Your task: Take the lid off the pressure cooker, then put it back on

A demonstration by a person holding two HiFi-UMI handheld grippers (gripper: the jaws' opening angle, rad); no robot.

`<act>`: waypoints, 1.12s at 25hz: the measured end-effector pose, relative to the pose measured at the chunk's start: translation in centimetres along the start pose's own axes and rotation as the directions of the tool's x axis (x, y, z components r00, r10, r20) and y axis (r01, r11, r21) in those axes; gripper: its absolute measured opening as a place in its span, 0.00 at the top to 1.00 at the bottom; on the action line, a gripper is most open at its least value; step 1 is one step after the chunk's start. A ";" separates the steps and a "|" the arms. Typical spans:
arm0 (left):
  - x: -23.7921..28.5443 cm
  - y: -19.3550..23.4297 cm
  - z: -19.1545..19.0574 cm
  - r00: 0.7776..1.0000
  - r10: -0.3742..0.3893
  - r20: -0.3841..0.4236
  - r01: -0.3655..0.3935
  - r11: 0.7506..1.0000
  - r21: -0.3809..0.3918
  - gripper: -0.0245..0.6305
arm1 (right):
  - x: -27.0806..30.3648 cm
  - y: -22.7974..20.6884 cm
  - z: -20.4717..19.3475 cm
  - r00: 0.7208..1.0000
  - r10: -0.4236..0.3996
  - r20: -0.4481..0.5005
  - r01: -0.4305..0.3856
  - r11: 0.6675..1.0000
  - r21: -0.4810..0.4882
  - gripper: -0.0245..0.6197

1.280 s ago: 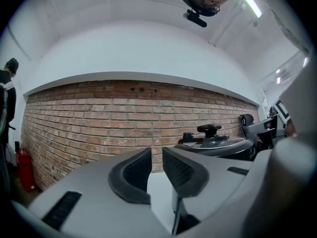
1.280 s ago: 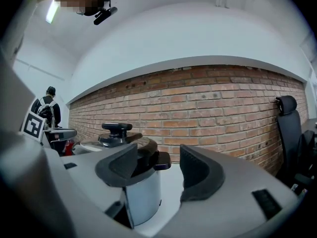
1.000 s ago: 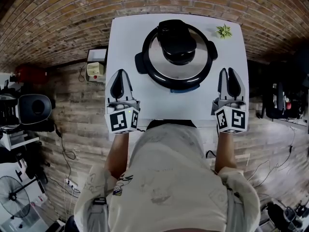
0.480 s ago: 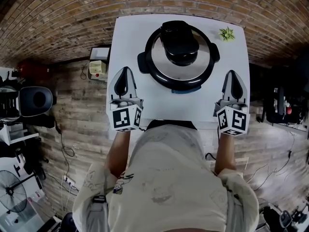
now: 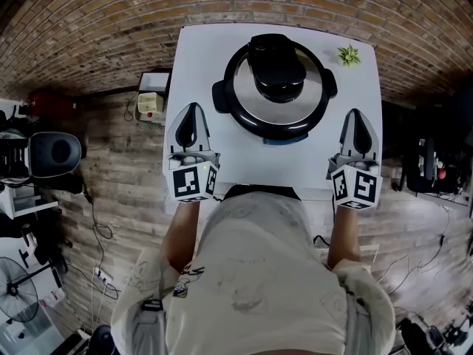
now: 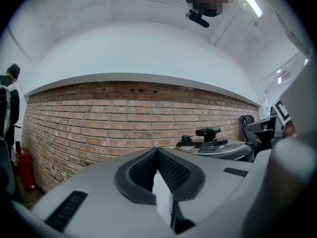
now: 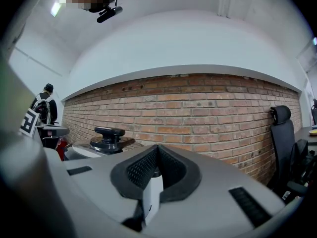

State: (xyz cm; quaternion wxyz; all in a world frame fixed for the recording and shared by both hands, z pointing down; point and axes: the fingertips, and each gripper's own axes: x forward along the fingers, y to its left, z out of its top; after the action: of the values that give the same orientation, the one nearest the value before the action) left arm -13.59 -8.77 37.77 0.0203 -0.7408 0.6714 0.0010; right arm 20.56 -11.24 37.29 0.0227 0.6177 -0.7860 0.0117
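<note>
Head view: pressure cooker (image 5: 275, 87) with lid (image 5: 251, 98) seated stands mid-table (image 5: 244, 161) between left gripper (image 5: 194, 109) and right gripper (image 5: 358, 115), both closed and empty; removal apparently not begun, next requiring opened jaws at the lid's handle (image 5: 276, 69).

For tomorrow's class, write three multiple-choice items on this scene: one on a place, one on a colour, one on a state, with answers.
1. Where on the table is the small green plant?
A. near left corner
B. far right corner
C. centre

2. What colour is the handle on the lid?
A. black
B. red
C. white

3. How does the lid stand to the pressure cooker?
A. lifted above it
B. lying beside it
C. seated on it

Answers:
1 B, the head view shows it at the corner farthest from the person, on the right.
2 A, it is dark against the silvery lid.
3 C, the lid covers the pot.
</note>
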 end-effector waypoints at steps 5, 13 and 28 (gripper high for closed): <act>0.1 0.0 -0.6 1.000 -0.001 -0.015 0.001 1.000 0.000 0.94 | 0.3 -0.2 -1.1 1.000 -0.007 -0.023 0.007 1.000 -0.003 0.94; -0.1 0.0 -1.0 1.000 -0.002 -0.021 0.002 1.000 -0.003 0.94 | 0.4 0.5 -1.6 0.999 0.013 -0.048 -0.013 1.000 -0.017 0.94; -0.2 -0.1 -0.9 1.000 -0.008 -0.020 0.008 1.000 -0.001 0.94 | 0.5 0.3 -1.6 0.998 0.006 -0.069 -0.009 0.999 -0.038 0.94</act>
State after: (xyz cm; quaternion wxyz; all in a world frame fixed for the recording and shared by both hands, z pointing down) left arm -13.52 -8.62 38.63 0.0134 -0.7434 0.6686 -0.0063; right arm 20.16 -11.60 38.96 0.0614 0.6133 -0.7873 0.0178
